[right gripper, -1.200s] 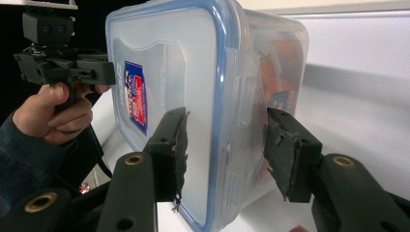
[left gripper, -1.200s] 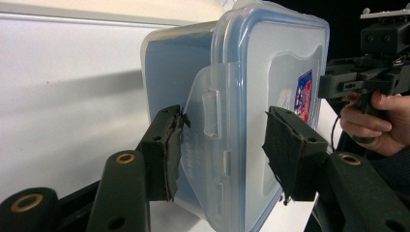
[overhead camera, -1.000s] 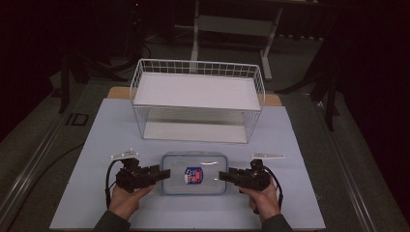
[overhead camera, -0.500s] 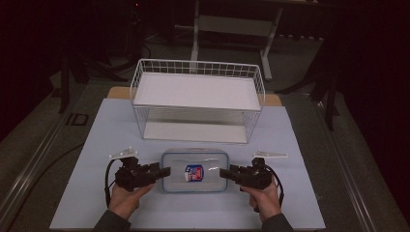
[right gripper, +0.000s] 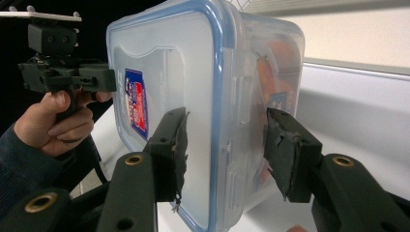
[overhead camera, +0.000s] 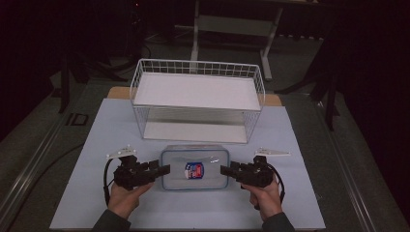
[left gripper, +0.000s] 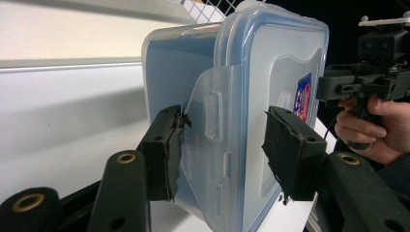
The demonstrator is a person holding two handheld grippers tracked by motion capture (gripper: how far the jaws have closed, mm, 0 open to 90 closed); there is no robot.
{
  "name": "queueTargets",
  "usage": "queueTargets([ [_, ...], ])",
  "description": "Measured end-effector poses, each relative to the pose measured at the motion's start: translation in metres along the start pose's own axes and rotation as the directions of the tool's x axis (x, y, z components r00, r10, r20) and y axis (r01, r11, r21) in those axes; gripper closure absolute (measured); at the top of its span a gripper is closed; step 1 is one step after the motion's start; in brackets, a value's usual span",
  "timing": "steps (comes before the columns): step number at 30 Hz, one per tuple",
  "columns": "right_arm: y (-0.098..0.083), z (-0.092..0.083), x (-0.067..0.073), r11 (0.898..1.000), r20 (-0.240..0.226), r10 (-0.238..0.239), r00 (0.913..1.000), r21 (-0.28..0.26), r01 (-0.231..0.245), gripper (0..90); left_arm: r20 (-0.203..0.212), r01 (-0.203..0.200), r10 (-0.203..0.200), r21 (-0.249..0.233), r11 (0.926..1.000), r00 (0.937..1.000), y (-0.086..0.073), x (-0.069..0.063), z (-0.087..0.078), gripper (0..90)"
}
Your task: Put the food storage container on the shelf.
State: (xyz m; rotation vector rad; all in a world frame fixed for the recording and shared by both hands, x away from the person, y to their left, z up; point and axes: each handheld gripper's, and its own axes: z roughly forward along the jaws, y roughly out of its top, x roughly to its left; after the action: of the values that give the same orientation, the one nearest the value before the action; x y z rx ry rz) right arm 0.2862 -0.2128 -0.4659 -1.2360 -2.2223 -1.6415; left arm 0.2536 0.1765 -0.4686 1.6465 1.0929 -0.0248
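The clear plastic container (overhead camera: 195,168) with its blue-rimmed lid lies flat on the pale blue table cover (overhead camera: 87,193), in the lower middle of the high view, between your two grippers. Your left gripper (overhead camera: 164,170) meets its left short end and your right gripper (overhead camera: 226,170) its right short end. Each gripper's jaws straddle a latch flap. In the left gripper view the pads (left gripper: 167,150) stand half spread on either side of the flap (left gripper: 212,130), one touching the container's wall and the other just off the lid, so no firm pinch is visible. The right gripper view shows the same half-spread stance, with one pad (right gripper: 174,145) against the lid and the other just beside the wall. Just behind the container, in the upper middle of the high view, the white wire basket (overhead camera: 198,67) stands with its open front towards you. From above, the lid's red and blue label (overhead camera: 194,170) is a small patch. The right gripper view also shows something orange (right gripper: 278,58) inside the wall.
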Motion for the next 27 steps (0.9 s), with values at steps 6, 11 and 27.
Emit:
queueTargets([
  [6,0.002,-0.001,0.001,1.0,-0.002,-0.008,1.0,-0.008,0.008,51.6,0.003,-0.006,0.006,-0.004,1.0,1.0,0.001,-0.001,-0.001,49.1],
  [11,0.004,-0.003,0.003,1.0,-0.001,-0.018,0.9998,-0.022,0.018,51.8,0.005,-0.013,0.013,-0.016,0.9998,0.9999,0.004,-0.003,-0.003,49.1],
  [27,0.017,-0.01,0.013,0.996,-0.014,-0.053,0.9985,-0.074,0.052,52.5,0.008,-0.045,0.046,-0.051,0.9977,0.9989,0.021,-0.012,-0.012,49.2],
])
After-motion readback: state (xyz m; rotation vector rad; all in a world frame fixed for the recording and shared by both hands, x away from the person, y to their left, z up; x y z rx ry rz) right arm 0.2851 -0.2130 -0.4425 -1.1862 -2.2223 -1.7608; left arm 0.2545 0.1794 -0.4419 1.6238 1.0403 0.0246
